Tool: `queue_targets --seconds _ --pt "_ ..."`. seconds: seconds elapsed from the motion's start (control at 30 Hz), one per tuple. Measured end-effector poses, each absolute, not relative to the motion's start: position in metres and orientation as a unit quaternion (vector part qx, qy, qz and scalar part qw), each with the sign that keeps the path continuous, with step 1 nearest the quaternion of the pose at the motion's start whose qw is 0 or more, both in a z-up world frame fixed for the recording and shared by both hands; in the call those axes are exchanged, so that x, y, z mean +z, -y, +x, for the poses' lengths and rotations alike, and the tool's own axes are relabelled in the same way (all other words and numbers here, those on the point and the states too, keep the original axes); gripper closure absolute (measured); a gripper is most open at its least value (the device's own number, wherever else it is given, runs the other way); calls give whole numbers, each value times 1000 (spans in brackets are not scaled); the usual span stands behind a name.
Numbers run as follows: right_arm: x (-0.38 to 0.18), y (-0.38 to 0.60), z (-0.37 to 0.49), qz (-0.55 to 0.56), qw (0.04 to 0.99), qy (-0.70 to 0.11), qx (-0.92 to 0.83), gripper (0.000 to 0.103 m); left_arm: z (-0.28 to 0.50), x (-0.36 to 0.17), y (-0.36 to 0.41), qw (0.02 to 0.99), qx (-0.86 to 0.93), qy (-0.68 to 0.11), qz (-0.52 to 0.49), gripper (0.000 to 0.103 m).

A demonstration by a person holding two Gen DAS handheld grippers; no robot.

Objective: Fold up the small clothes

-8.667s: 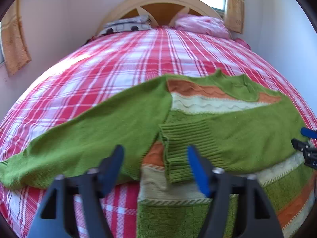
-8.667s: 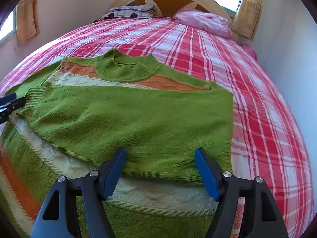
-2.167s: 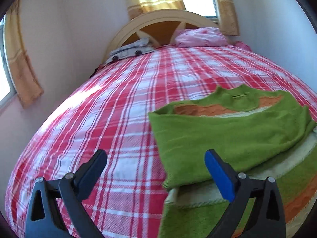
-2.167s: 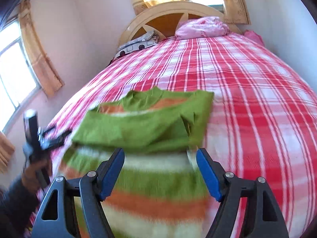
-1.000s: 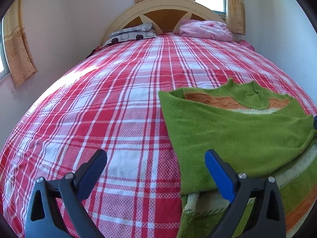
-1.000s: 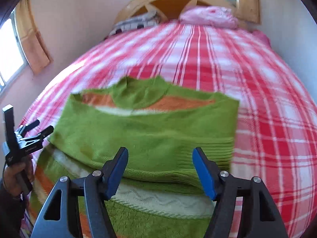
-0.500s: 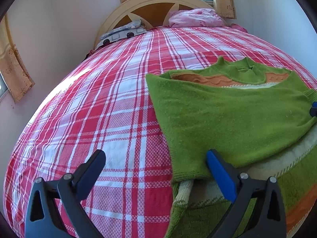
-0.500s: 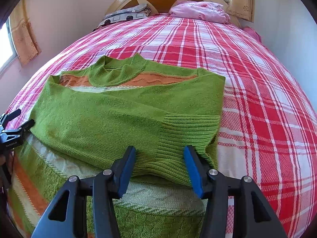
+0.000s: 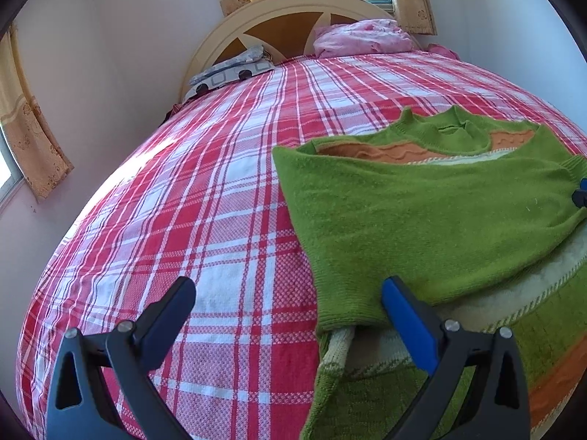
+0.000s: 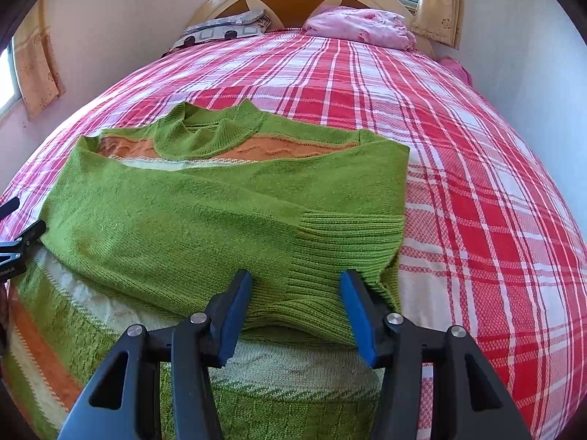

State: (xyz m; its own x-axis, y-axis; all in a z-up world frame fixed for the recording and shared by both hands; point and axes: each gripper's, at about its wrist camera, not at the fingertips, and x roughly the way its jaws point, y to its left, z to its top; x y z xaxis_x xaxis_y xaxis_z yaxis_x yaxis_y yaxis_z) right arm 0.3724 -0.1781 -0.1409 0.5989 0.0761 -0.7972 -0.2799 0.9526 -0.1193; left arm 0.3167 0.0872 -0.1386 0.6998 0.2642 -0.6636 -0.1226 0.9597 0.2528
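- the green knit sweater [image 10: 220, 220] lies on the bed [image 10: 477, 168], both sleeves folded across its chest; orange and cream stripes show at collar and hem.
- step in hand, likely: settling the ribbed cuff [image 10: 341, 245].
- right claw [image 10: 295, 311] half-spread around the cuff's edge, not pinching it.
- left claw [image 9: 288, 317] released, wide, at the sweater's near left corner.
- next probably calls for gripping the hem and folding it toward the collar.
- the plaid bedspread is woven and flat.

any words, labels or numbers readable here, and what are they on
Only one text shows, and it cannot be read: small white lettering on the black body of the left gripper at the left edge of the right wrist view, too small and cut off.
None on the green sweater, the red plaid bedcover, the pillows or the curtains.
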Motion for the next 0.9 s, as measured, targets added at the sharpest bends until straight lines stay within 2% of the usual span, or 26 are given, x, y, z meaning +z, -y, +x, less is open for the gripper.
queue_targets --seconds 0.17,0.33,0.9 --pt "-137 176 367 -117 891 -430 94 50 306 -133 -90 919 95 -375 77 0" --pt "-128 173 353 -111 893 -424 100 45 289 -127 -90 921 91 -370 76 0" --pt "-114 177 309 -99 895 -417 125 43 236 -110 -80 929 76 -357 68 0"
